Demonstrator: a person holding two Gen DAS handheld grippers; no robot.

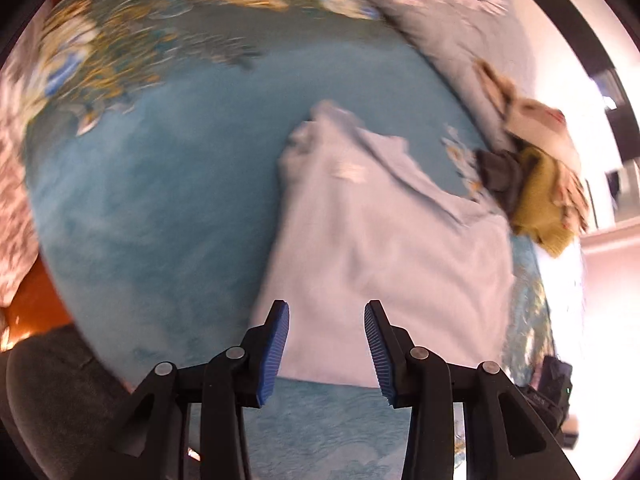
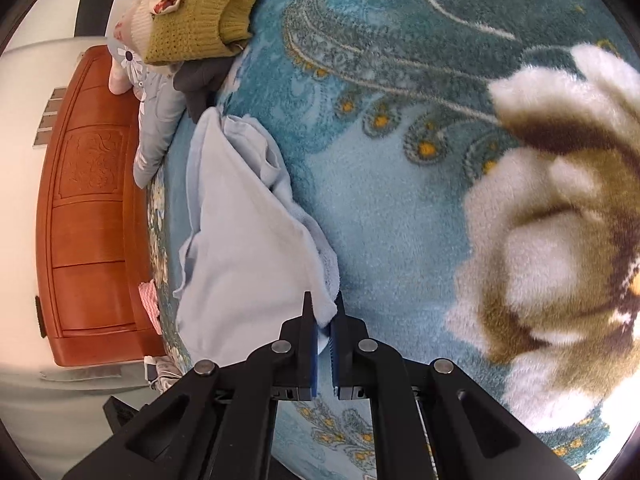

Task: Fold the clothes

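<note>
Pale blue garment [image 2: 240,240] on bed blanket [image 2: 400,200], partly doubled, rumpled; fold unfinished. My right fingers [image 2: 325,330] pinch its corner; my left fingers [image 1: 326,344] spread, empty. Clothes pile [image 2: 200,12] beyond garment.

1. A pale blue garment [image 1: 380,240] lay partly folded and rumpled on the bed's teal fleece blanket.
2. One corner [image 2: 325,314] of it was lifted, pinched in the right hand-held gripper [image 2: 324,332].
3. It had a small white label [image 1: 352,172].
</note>
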